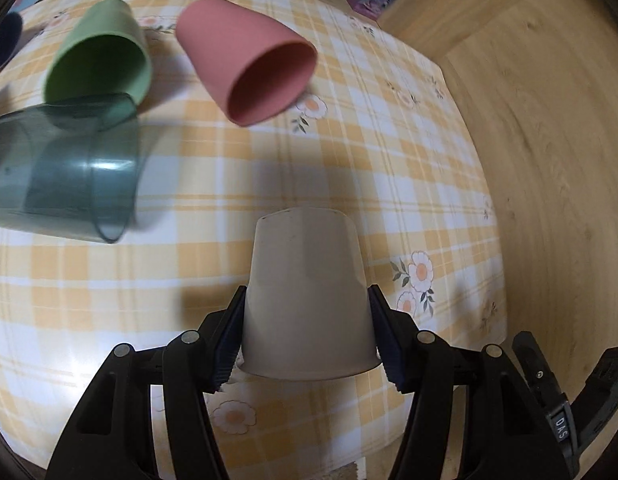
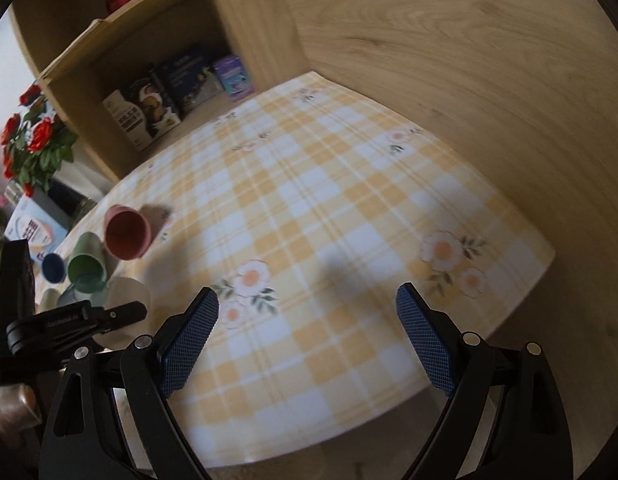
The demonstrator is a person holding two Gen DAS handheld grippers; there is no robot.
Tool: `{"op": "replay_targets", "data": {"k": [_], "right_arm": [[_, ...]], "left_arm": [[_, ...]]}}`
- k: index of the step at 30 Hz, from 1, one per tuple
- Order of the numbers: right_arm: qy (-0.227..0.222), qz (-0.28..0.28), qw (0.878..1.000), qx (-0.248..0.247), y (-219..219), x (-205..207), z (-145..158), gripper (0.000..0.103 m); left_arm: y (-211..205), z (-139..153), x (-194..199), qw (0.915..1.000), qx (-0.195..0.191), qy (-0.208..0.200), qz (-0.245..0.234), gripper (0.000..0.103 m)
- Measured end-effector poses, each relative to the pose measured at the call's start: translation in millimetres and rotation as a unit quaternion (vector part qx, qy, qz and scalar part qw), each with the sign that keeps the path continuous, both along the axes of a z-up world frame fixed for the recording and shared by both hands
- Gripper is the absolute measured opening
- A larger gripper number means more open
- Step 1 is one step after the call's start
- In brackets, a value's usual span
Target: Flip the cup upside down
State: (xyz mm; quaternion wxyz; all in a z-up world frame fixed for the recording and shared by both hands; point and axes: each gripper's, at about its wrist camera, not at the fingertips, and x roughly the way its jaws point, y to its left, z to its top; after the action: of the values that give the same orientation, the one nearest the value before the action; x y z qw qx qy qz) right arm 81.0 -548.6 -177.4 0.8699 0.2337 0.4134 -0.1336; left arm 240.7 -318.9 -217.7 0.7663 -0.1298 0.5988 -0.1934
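Note:
My left gripper [image 1: 307, 300] is shut on a beige cup [image 1: 305, 292], its blue pads pressed on both sides. The cup is upside down, base pointing away and rim toward me, just above the yellow checked tablecloth [image 1: 349, 152]. In the right wrist view part of the beige cup [image 2: 127, 292] shows at the left behind the left gripper's black body [image 2: 69, 320]. My right gripper [image 2: 307, 300] is open and empty above the near part of the table.
A pink cup [image 1: 249, 56], a green cup [image 1: 101, 52] and a clear teal cup [image 1: 65, 176] lie on their sides at the far left. A dark blue cup [image 2: 53, 266] sits beyond. Wooden wall [image 1: 549, 160] borders the right; a shelf with boxes [image 2: 169, 92] stands behind.

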Motion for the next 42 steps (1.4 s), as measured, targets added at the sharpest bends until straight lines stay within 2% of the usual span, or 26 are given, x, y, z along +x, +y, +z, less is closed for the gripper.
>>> {"op": "replay_targets", "data": {"k": [5, 9, 15, 20, 24, 26, 32, 36, 42], "right_arm": [[0.012, -0.004, 1.000, 0.005, -2.7, -2.7, -6.9, 0.087], [0.010, 0.006, 1.000, -0.010, 7.2, -0.3, -0.8, 0.087], [0.000, 0.018, 1.000, 0.004, 16.8, 3.3, 11.6, 0.087], [0.007, 0.047, 0.999, -0.006, 29.5, 10.1, 19.8, 0.087], [0.030, 0.075, 0.997, 0.013, 39.4, 20.0, 15.6, 0.087], [0.043, 0.107, 0.993, 0.037, 48.0, 27.8, 9.6, 0.087], [0.087, 0.168, 0.977, 0.095, 77.1, 60.6, 0.3, 0.087], [0.100, 0.199, 0.971, 0.085, 103.8, 93.6, 4.2, 0.087], [0.150, 0.203, 0.963, 0.097, 127.1, 147.2, -10.0, 0.087]], "left_arm": [[8.0, -5.7, -3.8, 1.0000, -0.002, 0.001, -0.006, 0.058], [16.0, -0.9, -6.9, 0.9999, 0.007, -0.005, -0.009, 0.067], [33.4, 29.6, -24.1, 0.9972, 0.025, -0.064, -0.030, 0.078], [61.7, 55.4, -41.6, 0.9902, 0.039, -0.126, -0.044, 0.090], [98.0, 73.2, -51.1, 0.9847, 0.044, -0.167, -0.021, 0.097], [124.7, 82.7, -54.8, 0.9818, 0.045, -0.184, 0.009, 0.097], [193.1, 106.3, -71.1, 0.9600, 0.100, -0.248, 0.081, 0.097], [225.5, 111.9, -87.9, 0.9462, 0.115, -0.280, 0.114, 0.097], [254.9, 108.0, -102.1, 0.9442, 0.124, -0.276, 0.131, 0.097]]}}
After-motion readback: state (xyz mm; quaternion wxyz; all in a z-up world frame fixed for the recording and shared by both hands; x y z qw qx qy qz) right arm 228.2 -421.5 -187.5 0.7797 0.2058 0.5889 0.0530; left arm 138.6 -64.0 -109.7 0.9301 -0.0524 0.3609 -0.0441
